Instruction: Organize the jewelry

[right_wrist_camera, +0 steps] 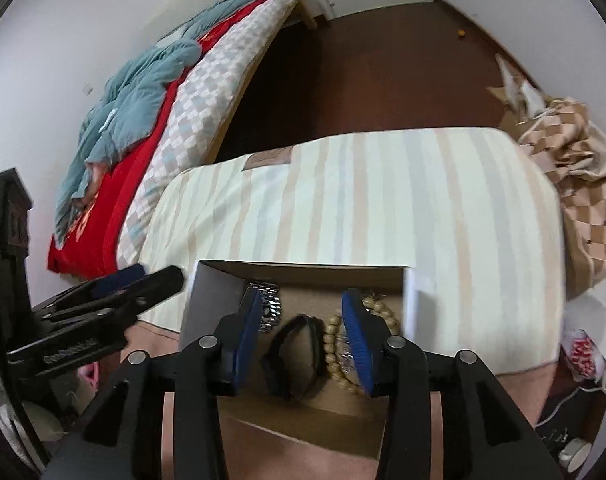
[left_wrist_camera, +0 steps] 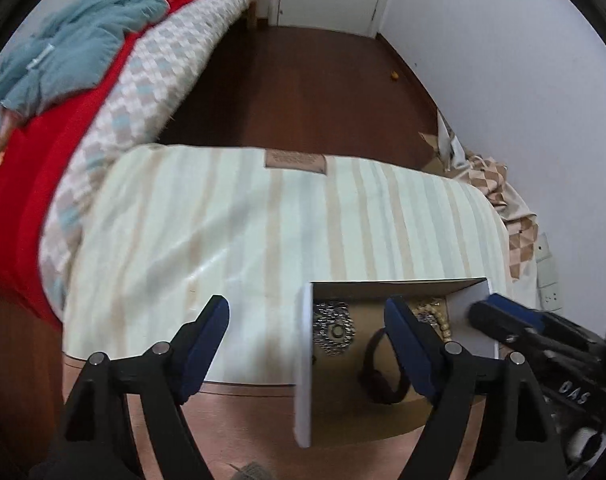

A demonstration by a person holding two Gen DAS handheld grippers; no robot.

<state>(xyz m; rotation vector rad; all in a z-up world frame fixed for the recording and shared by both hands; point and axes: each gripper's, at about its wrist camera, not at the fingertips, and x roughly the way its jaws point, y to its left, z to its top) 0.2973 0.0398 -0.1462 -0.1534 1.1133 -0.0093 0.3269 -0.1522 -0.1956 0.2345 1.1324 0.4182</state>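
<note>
1. The cardboard box [right_wrist_camera: 303, 276] sits at lower centre, holding a silver watch [right_wrist_camera: 269, 306], a black band [right_wrist_camera: 295, 344] and a bead bracelet [right_wrist_camera: 335, 344].
2. The right claw [right_wrist_camera: 303, 340] is spread apart above the band.
3. The left claw [left_wrist_camera: 307, 344] is spread, straddling the box's white left wall [left_wrist_camera: 304, 360].
4. Striped cloth [left_wrist_camera: 223, 220] lies bare in the upper frame.

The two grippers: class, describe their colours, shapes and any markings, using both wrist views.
Left gripper: matte black angular linkage arms with round silver pivot pins, ending in flat fingers with dark blue pads. Right gripper: the same build, with brighter blue ribbed pads. Seen side-on from the left wrist view, its black body carries white lettering, partly readable as "DAS". No cables or sleeves show.
</note>
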